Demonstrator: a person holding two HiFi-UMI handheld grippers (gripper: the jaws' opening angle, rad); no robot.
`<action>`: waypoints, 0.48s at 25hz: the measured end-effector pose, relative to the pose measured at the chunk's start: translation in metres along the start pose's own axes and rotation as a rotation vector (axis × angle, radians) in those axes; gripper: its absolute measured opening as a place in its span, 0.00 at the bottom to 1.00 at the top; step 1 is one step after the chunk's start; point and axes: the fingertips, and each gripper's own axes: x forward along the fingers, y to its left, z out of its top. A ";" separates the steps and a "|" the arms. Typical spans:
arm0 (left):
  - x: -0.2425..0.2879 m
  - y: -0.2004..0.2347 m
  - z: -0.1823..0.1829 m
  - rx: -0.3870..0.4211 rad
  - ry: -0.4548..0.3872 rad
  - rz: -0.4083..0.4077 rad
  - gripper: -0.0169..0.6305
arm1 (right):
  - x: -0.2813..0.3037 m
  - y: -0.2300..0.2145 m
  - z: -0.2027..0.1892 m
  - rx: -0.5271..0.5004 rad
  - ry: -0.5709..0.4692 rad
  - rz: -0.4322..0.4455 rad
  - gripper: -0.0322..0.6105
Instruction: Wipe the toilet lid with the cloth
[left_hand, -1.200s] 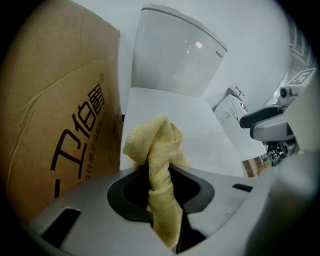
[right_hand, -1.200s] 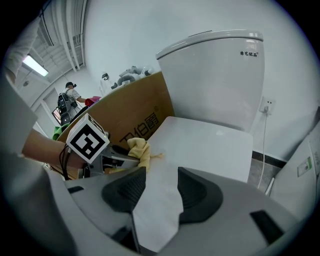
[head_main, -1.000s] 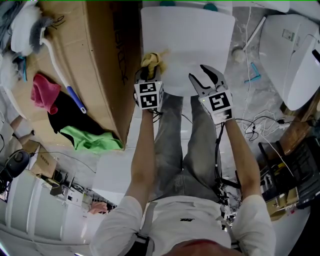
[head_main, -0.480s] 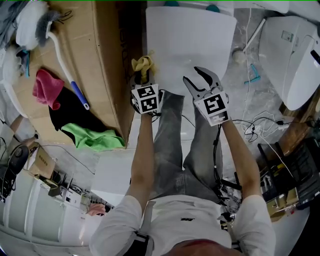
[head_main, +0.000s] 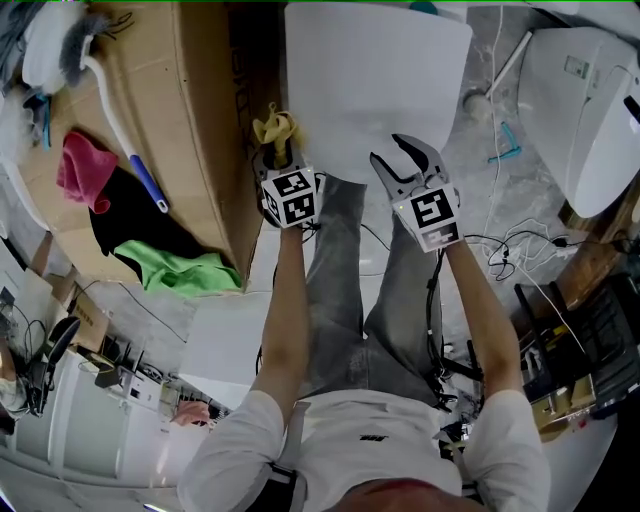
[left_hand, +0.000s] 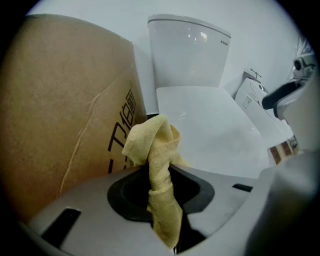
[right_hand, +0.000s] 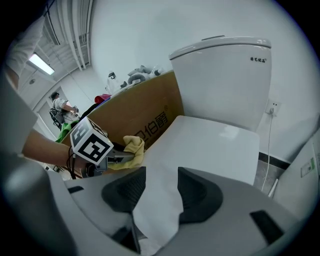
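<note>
The white toilet lid (head_main: 380, 80) lies closed at the top centre of the head view, with the tank (left_hand: 187, 50) behind it. My left gripper (head_main: 277, 158) is shut on a crumpled yellow cloth (head_main: 273, 128), just off the lid's left edge and next to a cardboard box. In the left gripper view the cloth (left_hand: 157, 150) stands bunched up between the jaws, clear of the lid (left_hand: 210, 130). My right gripper (head_main: 398, 155) hangs open over the lid's front edge with nothing in it. Its own view shows the lid (right_hand: 210, 145) through the gap, and the left gripper's marker cube (right_hand: 91, 142).
A large cardboard box (head_main: 190, 120) stands close on the toilet's left, with a blue-handled brush (head_main: 130, 150), a pink cloth (head_main: 75, 170) and a green cloth (head_main: 175, 270) on it. Another white fixture (head_main: 590, 110) lies to the right, with cables (head_main: 520, 250) on the floor.
My left gripper has carried the cloth leftwards, from the lid's front left corner to just off its edge beside the box. The right gripper has hardly moved.
</note>
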 end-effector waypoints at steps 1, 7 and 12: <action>0.001 -0.006 -0.001 0.006 0.001 -0.013 0.20 | -0.001 -0.001 -0.004 0.006 -0.001 -0.002 0.39; 0.004 -0.037 -0.006 0.037 0.018 -0.056 0.20 | -0.011 -0.007 -0.020 0.021 -0.021 0.006 0.39; 0.004 -0.059 -0.010 0.030 0.024 -0.064 0.20 | -0.029 -0.021 -0.036 0.023 -0.025 0.006 0.39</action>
